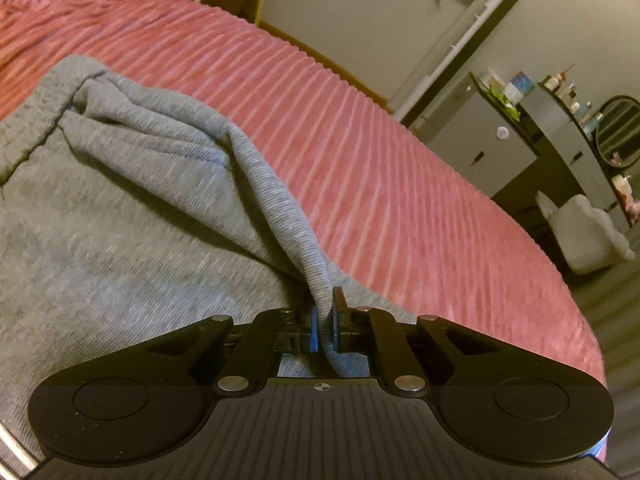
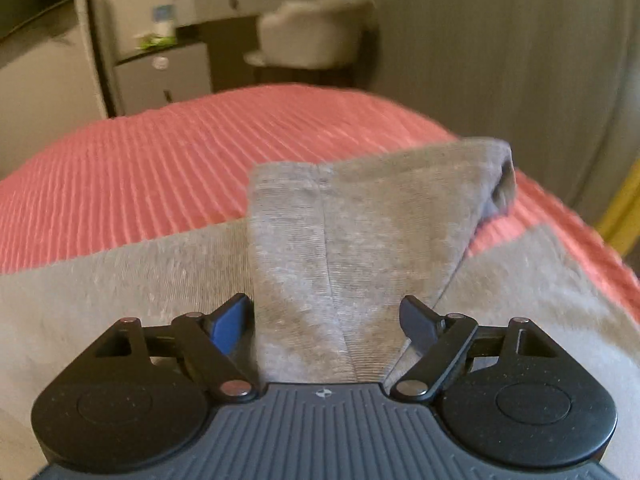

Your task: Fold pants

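Note:
Grey knit pants lie spread on a bed with a pink ribbed cover. My left gripper is shut on a raised ridge of the pants' fabric, which runs up from the jaws toward the waist area at the upper left. In the right wrist view a pant leg lies folded over the rest of the pants, its open cuff at the far right. My right gripper is open, its fingers standing on either side of this folded leg without pressing on it.
The pink cover extends beyond the pants on all far sides. Past the bed's edge stand a grey cabinet, a pale chair and a dresser with an oval mirror. A yellow object shows at the right.

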A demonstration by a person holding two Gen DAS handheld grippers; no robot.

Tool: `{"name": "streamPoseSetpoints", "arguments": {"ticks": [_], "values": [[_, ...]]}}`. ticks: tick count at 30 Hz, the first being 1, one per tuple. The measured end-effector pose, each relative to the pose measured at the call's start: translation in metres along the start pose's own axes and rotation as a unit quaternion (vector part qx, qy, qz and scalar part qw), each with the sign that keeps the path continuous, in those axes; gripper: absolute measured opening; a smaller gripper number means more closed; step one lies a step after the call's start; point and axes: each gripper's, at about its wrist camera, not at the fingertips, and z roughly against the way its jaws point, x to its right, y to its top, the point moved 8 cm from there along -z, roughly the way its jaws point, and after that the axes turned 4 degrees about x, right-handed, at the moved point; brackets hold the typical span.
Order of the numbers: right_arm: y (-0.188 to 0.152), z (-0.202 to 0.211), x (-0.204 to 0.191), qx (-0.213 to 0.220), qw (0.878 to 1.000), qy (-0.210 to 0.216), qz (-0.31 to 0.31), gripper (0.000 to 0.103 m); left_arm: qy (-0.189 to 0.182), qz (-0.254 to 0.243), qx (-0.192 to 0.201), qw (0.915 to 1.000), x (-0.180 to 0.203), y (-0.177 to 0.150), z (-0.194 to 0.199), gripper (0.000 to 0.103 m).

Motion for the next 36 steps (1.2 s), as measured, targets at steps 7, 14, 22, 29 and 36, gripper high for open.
{"name": "streamPoseSetpoints", "arguments": {"ticks": [7, 14, 22, 29, 36], "values": [[0.013, 0.011, 0.022, 0.0, 0.999, 0.027, -0.033, 0.007, -0.01, 0.01, 0.001, 0.9999, -0.004, 0.0, 0.003, 0.007], [0.024, 0.048, 0.051, 0.044, 0.995, 0.025, -0.089, 0.006, -0.04, 0.0, 0.028, 0.9988, 0.005, 0.006, 0.056, 0.006], [0.022, 0.14, 0.128, 0.091, 0.983, 0.018, -0.16, 0.005, -0.069, -0.012, 0.057, 0.9959, -0.023, -0.041, 0.187, 0.007], [-0.043, 0.143, 0.177, 0.01, 0.979, 0.004, -0.203, 0.007, -0.001, 0.001, -0.056, 0.9985, -0.091, -0.124, 0.197, 0.008], [-0.092, 0.112, 0.177, -0.033, 0.98, -0.031, -0.195, 0.015, 0.032, -0.01, -0.036, 0.9988, -0.104, -0.134, 0.196, 0.026]]}}
